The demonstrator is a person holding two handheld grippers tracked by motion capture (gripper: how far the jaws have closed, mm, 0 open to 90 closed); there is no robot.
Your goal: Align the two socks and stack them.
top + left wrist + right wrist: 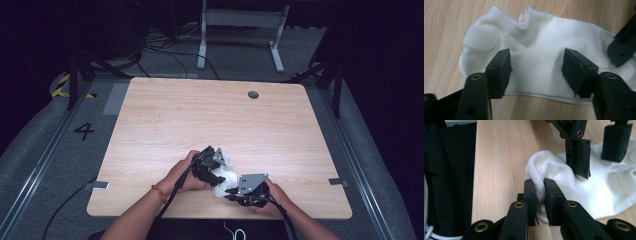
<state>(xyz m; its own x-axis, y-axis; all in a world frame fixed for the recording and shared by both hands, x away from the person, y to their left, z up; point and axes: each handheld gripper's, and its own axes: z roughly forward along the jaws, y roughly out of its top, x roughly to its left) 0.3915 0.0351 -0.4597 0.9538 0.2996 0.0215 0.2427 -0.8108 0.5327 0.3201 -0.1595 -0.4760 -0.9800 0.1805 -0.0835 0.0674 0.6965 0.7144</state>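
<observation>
A white ankle sock (229, 176) lies crumpled on the wooden table (200, 115) near its front edge. In the left gripper view the sock (541, 50) spreads flat under my left gripper (537, 72), whose jaws stand well apart above the fabric without pinching it. My right gripper (541, 197) is shut on a raised fold at the sock's (599, 187) near edge. From above, the left gripper (212, 167) comes in at the sock's left and the right gripper (235, 192) at its front right. The left gripper's fingers (577, 157) hang over the sock in the right gripper view.
A round cable hole (253, 94) sits near the table's far edge. Behind the table stands a grey metal frame (240, 30) among cables on the floor. A "4" marking (84, 131) is on the floor at left. The person's dark clothing (449, 182) is beyond the table's front edge.
</observation>
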